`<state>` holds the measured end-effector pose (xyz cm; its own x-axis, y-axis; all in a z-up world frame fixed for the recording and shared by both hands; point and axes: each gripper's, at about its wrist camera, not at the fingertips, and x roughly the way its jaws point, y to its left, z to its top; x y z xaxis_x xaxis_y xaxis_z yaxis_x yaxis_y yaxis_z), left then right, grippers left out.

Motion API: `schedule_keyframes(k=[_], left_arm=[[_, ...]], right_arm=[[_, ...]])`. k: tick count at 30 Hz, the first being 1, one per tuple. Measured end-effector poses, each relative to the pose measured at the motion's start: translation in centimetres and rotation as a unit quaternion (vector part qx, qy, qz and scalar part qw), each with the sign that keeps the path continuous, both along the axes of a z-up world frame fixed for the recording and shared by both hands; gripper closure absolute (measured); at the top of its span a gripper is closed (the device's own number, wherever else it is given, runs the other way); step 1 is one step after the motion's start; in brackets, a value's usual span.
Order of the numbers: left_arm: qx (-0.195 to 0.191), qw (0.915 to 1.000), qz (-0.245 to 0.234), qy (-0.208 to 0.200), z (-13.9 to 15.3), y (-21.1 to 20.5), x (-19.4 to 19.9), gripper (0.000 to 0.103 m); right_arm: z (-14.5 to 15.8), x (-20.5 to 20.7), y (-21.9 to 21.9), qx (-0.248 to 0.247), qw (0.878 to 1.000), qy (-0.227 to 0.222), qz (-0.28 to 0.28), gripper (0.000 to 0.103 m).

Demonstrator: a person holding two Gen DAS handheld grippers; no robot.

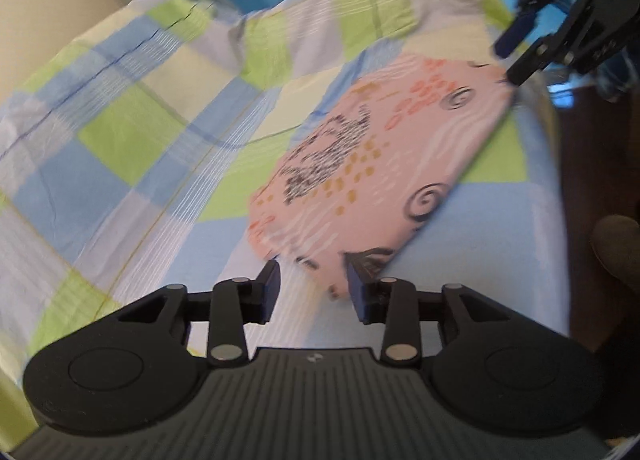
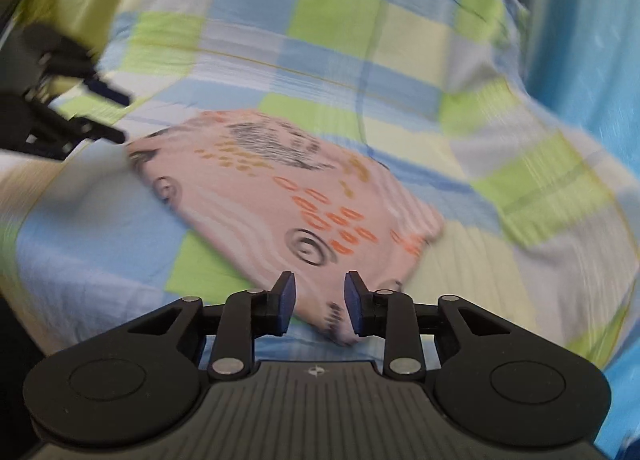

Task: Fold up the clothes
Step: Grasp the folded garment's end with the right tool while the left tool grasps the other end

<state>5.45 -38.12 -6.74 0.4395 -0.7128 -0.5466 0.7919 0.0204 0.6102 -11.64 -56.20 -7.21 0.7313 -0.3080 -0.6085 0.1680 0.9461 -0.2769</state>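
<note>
Pink printed cloth, a folded garment with spirals, orange ovals and a black scribbled motif, lay flat on the checked blue, green and white bedsheet near the bed's edge. Only the left wrist view showed the dark floor beyond that edge; only the right wrist view showed the sheet running far back towards a blue wall. The left gripper pointed along the garment at one corner, its fingers spread apart with cloth showing between them, gripping nothing. The right gripper faced the opposite corner, fingers likewise parted and released.
</note>
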Motion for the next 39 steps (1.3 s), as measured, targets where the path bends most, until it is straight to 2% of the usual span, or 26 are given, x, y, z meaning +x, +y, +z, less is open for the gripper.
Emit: schedule_keyframes(k=[4, 6, 9, 12, 14, 16, 19, 22, 24, 26, 32, 37, 38, 39], left_arm=[[0.020, 0.9983, -0.051, -0.019, -1.6, -1.2, -1.8, 0.061], [0.024, 0.9969, -0.072, -0.022, -2.3, -1.9, -2.4, 0.059], [0.023, 0.9941, -0.101, -0.031, -3.4, -3.2, -3.4, 0.046], [0.015, 0.9920, -0.118, -0.043, -4.3, -4.8, -4.0, 0.043], [0.009, 0.9905, -0.123, -0.061, -4.7, -6.0, -4.2, 0.042], [0.006, 0.9850, -0.140, -0.101, -5.3, -6.7, -4.3, 0.039], [0.015, 0.9694, -0.158, -0.188, -6.2, -6.7, -3.7, 0.037], [0.030, 0.9667, -0.133, -0.216, -6.1, -6.1, -1.7, 0.038], [0.035, 0.9673, -0.124, -0.218, -6.2, -5.6, -0.8, 0.040], [0.038, 0.9672, -0.126, -0.217, -6.3, -5.6, -0.8, 0.047], [0.047, 0.9666, -0.137, -0.212, -7.1, -6.7, -1.7, 0.068], [0.054, 0.9693, -0.133, -0.200, -7.3, -6.7, -1.1, 0.080], [0.055, 0.9698, -0.131, -0.198, -7.4, -6.7, -0.9, 0.082], [0.056, 0.9704, -0.130, -0.196, -7.4, -6.7, -0.8, 0.083]], right_arm=[[-2.2, 2.4, 3.3, -0.092, 0.992, 0.054, 0.066, 0.071], [-3.2, 3.5, 3.6, -0.112, 0.988, 0.074, 0.080, 0.069], [-4.4, 4.2, 3.9, -0.160, 0.979, 0.072, 0.100, 0.068], [-5.0, 4.4, 3.9, -0.218, 0.968, 0.080, 0.093, 0.069], [-5.1, 4.3, 3.3, -0.229, 0.967, 0.084, 0.075, 0.069], [-5.1, 4.1, 2.7, -0.232, 0.967, 0.086, 0.060, 0.069], [-5.4, 3.8, 2.4, -0.235, 0.966, 0.091, 0.053, 0.069], [-5.6, 3.7, 2.4, -0.244, 0.964, 0.091, 0.054, 0.068], [-5.6, 3.9, 2.4, -0.247, 0.964, 0.086, 0.054, 0.067], [-5.6, 4.5, 2.8, -0.256, 0.962, 0.082, 0.055, 0.067], [-6.6, 6.2, 4.0, -0.308, 0.945, 0.076, 0.077, 0.064], [-6.7, 5.7, 2.2, -0.310, 0.945, 0.082, 0.061, 0.064], [-6.8, 5.6, 2.0, -0.310, 0.945, 0.082, 0.059, 0.065], [-7.0, 5.6, 2.1, -0.314, 0.943, 0.084, 0.064, 0.072]])
